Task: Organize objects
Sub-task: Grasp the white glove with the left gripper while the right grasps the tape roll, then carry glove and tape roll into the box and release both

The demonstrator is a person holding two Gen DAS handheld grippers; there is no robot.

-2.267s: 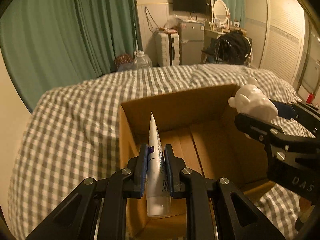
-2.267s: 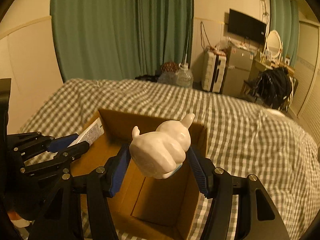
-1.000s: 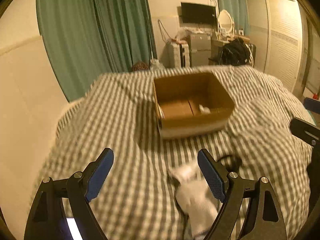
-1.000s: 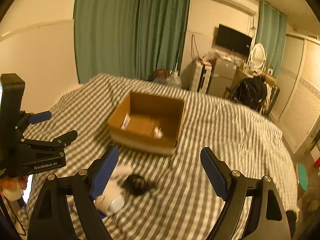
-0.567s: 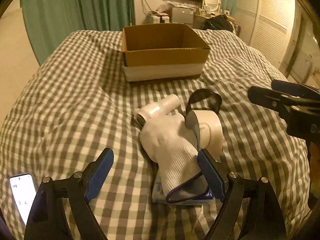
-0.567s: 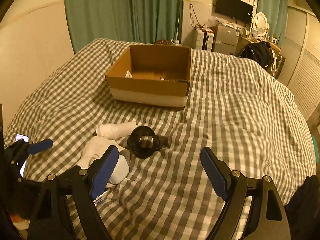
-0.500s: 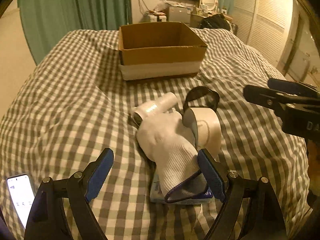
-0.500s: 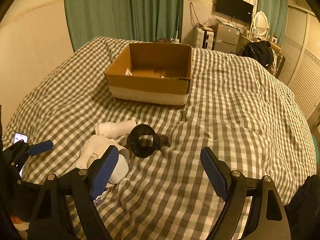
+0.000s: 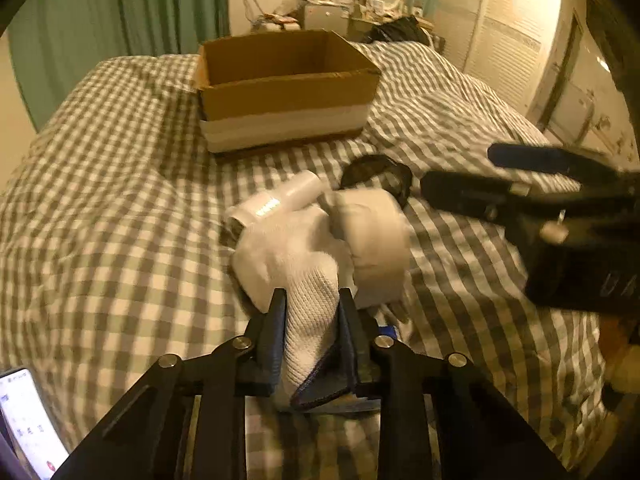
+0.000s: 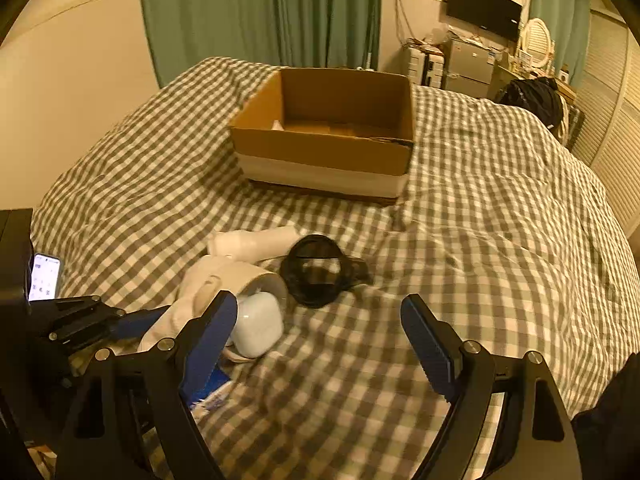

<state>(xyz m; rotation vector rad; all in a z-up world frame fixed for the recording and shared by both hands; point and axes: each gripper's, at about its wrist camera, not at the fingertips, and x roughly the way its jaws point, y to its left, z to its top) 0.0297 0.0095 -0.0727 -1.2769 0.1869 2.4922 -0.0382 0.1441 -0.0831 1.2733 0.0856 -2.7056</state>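
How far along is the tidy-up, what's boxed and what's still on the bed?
Done: the cardboard box shows something pale inside at its left wall; the rest of its contents are hidden. In hand: the left gripper is shut on the white sock. The right gripper is open and empty. Left on the bed: the white mug, white tube, black ring-shaped item and white case.

Left gripper (image 9: 312,312) fingers, wide apart before, now clamping white sock (image 9: 308,280).
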